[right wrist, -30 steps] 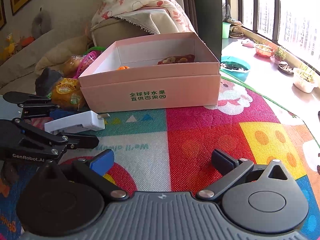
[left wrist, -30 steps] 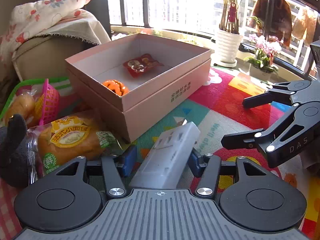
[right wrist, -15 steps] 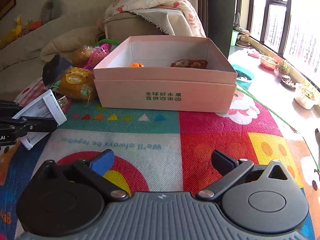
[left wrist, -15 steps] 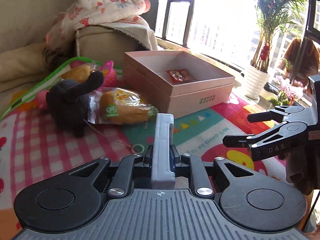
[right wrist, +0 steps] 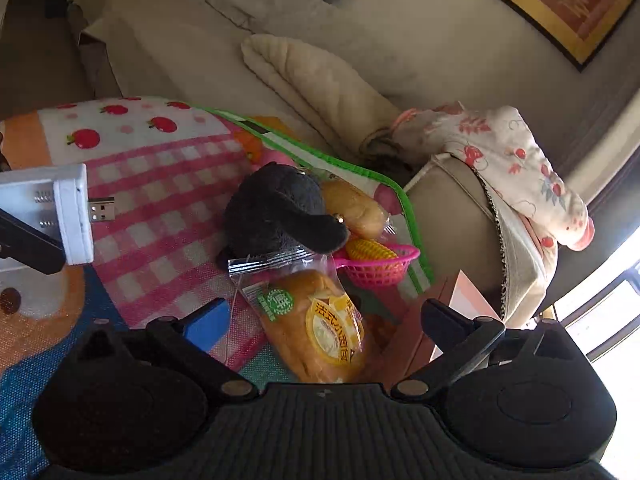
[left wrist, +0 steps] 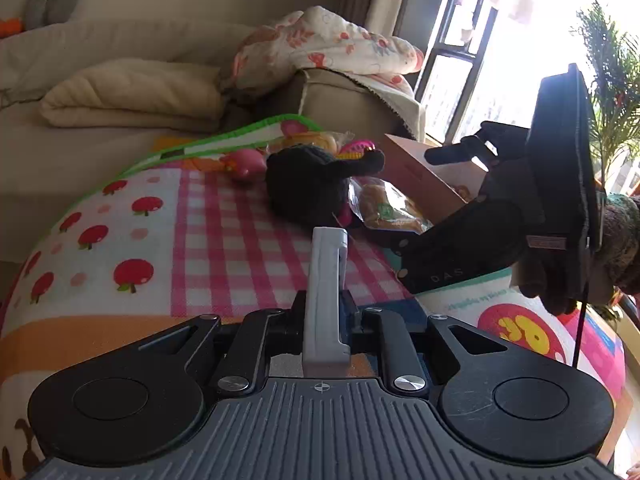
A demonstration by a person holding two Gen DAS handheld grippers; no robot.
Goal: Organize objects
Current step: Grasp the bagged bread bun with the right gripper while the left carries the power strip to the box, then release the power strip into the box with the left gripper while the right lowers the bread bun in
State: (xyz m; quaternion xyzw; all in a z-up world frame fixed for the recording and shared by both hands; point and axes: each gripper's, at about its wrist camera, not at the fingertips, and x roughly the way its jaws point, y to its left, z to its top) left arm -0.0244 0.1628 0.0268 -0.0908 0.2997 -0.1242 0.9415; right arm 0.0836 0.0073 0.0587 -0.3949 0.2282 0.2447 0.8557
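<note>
My left gripper (left wrist: 325, 316) is shut on a white USB battery charger (left wrist: 325, 292), which stands on edge between the pads above the checked mat. In the right wrist view the charger (right wrist: 60, 212) shows at the left edge, its plug pointing right. My right gripper (right wrist: 326, 318) is rolled and its jaws are closing. A wrapped bread (right wrist: 320, 328) lies between its fingers, and the pads do not press on it. The right gripper (left wrist: 416, 214) hangs over the bread (left wrist: 384, 208), right of a black plush toy (left wrist: 308, 188).
A pink cardboard box (right wrist: 440, 312) stands just right of the bread. Behind the plush toy (right wrist: 276, 212) lie a second bread (right wrist: 352, 208) and a pink basket (right wrist: 376, 264) holding a yellow toy. A sofa with a folded blanket (right wrist: 320, 88) borders the play mat (left wrist: 224, 240).
The left gripper closed on the charger, turned it on edge and swung left, away from the box. The right gripper rolled and moved from the open mat to over the wrapped bread.
</note>
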